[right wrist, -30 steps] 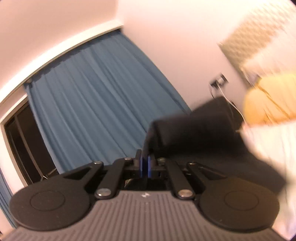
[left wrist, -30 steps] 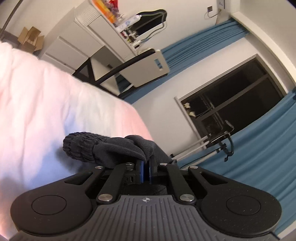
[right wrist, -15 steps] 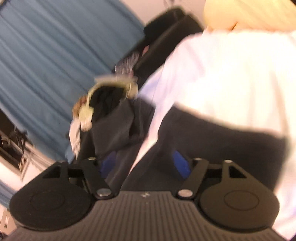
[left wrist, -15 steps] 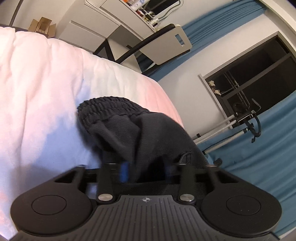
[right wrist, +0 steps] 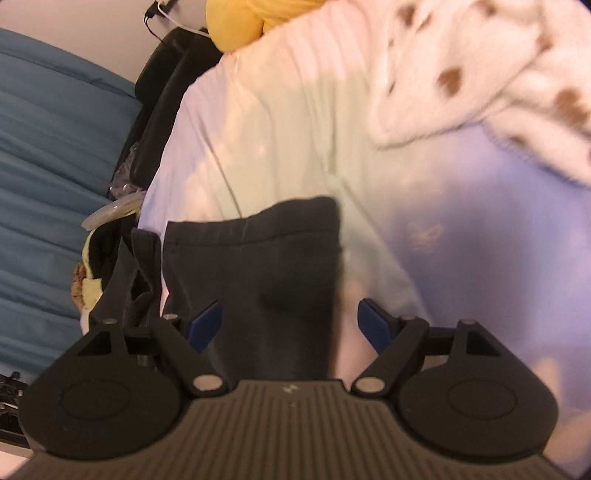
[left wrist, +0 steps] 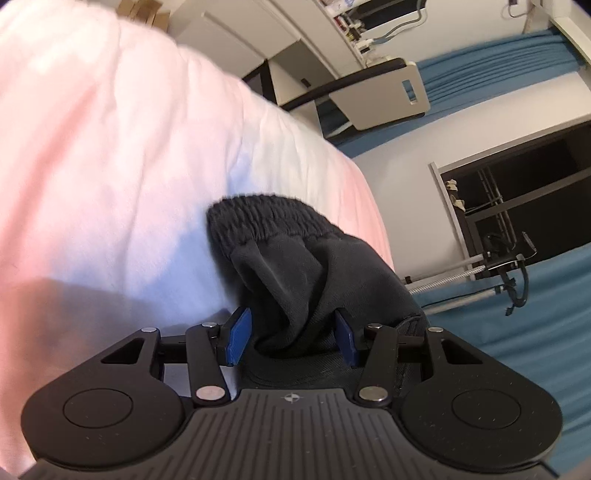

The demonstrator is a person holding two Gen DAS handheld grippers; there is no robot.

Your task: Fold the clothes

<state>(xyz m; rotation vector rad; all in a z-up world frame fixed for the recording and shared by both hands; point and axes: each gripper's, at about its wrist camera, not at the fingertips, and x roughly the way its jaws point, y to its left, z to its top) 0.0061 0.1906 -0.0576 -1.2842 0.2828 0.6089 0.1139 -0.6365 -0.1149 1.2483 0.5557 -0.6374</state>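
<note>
Two wrist views over a bed w/ a pale pink-white cover (left wrist: 122,155). Left view: left tongs (left wrist: 291,341) stand about half open, having just spread, blue pads either side of a bunched fold of dark trousers (left wrist: 295,266); right pad looks to touch the cloth, left pad sits apart from it, so no grip. The trousers' elastic waistband (left wrist: 266,216) points away from the camera, lying near the bed's right edge. Beyond the bed: white desk (left wrist: 236,40), a chair (left wrist: 384,96), blue curtains (left wrist: 554,332) & a dark window (left wrist: 524,192). Right view: right tongs (right wrist: 291,326) gape wide, having just been opening further, pads clear of the cloth; a flat hemmed end of the trousers (right wrist: 255,266) lies on the bed btwn them, closer to the left pad, near the bed's left edge. A white blanket w/ brown spots (right wrist: 480,66) sits toward the top right corner, something yellow (right wrist: 240,18) at the top, blue curtain (right wrist: 55,155) at left. View is somewhat blurred.
</note>
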